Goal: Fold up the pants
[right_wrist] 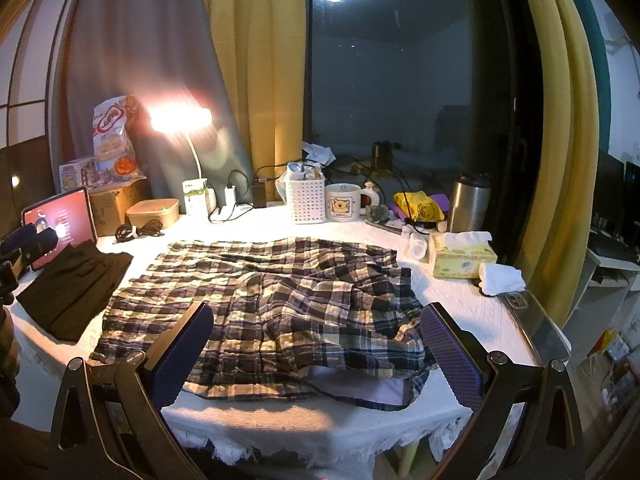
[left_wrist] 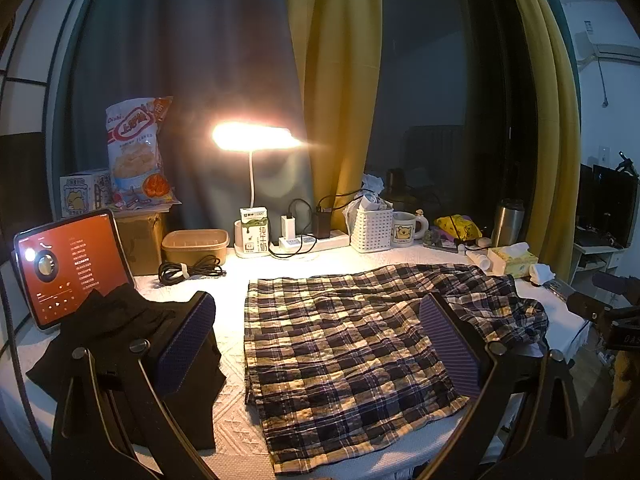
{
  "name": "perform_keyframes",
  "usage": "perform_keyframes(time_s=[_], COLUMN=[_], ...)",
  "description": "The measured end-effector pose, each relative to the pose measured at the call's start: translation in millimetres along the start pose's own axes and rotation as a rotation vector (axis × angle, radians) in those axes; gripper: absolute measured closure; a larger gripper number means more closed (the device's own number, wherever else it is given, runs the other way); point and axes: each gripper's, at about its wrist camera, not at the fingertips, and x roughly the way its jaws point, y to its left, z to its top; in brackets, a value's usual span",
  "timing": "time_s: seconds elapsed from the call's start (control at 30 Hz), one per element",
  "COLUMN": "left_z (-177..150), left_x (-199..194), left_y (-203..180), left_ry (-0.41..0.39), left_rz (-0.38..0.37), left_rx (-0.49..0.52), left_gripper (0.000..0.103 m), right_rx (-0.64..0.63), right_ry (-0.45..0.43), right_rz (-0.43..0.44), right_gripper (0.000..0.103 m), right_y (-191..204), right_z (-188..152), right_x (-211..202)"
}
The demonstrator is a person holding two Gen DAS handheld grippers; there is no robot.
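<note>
Lying crumpled on textured white cloth [right_wrist: 472, 316], plaid pants [right_wrist: 280, 300] between parted jaws.

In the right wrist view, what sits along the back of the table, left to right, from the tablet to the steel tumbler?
Tablet → brown lidded container → milk carton → white perforated basket → bear mug → yellow bag → steel tumbler.

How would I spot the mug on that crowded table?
Start at the yellow curtain behind the table, then drop to the white perforated basket at its foot. The mug stands just right of the basket: the only white cup there, with a cartoon bear on it.
</note>
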Motion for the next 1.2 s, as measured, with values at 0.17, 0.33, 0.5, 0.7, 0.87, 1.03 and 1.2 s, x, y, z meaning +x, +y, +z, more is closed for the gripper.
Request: perform_keyframes(time_s=[0.17,0.33,0.5,0.7,0.87,1.03,1.2], left_z=[0,1,5,4,5,8,15], left_x=[0,0,3,32,67,104,139], left_y=[-1,-1,-3,2,12,26,44], left_ry=[-0.003,-0.002,0.000,0.068,0.136,0.213,0.262], left_rz=[0.003,0.001,-0.002,-0.019,-0.010,0.000,0.015], left_rx=[0.002,0.009,0.045,0.062,0.061,0.046,0.044], left_gripper=[0.002,0.002,0.002,0.002,0.002,0.002,0.002], right_rx=[-0.001,-0.002,-0.012,-0.040,-0.030,-0.015,-0.048], right_ry=[0.000,0.002,0.006,0.034,0.073,0.087,0.115], right_rz=[0.002,0.003,0.004,-0.001,-0.024,-0.024,-0.049], right_gripper=[0.000,0.000,0.000,0.000,0.000,0.000,0.000], right_y=[0,-2,-3,-8,-20,-34,-44], right_z=[0,-1,-1,4,10,21,34], right_x=[0,2,8,33,65,90,115])
